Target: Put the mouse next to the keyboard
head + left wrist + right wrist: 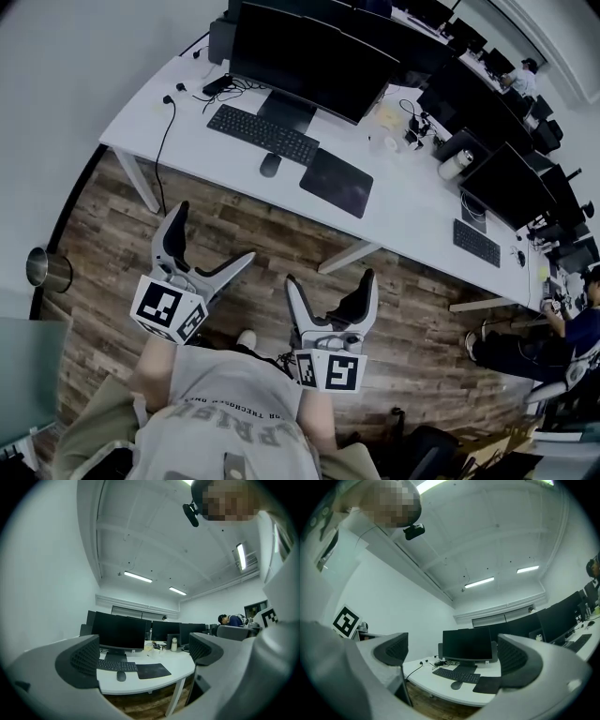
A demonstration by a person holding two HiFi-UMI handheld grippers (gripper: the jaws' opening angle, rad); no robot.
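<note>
Your left gripper hangs over the wood floor, jaws wide apart with nothing between them. Your right gripper, just beside it, is likewise spread and empty. Only the head view shows how far both sit from the desk, and the metal bin at far left. On the desk the keyboard comes first, with the mouse just in front of its right end, then the dark pad close to the mouse's right. Each gripper view shows those 3 far beyond its jaws, under the monitor. They also show the ceiling lamps, which the head view misses
</note>
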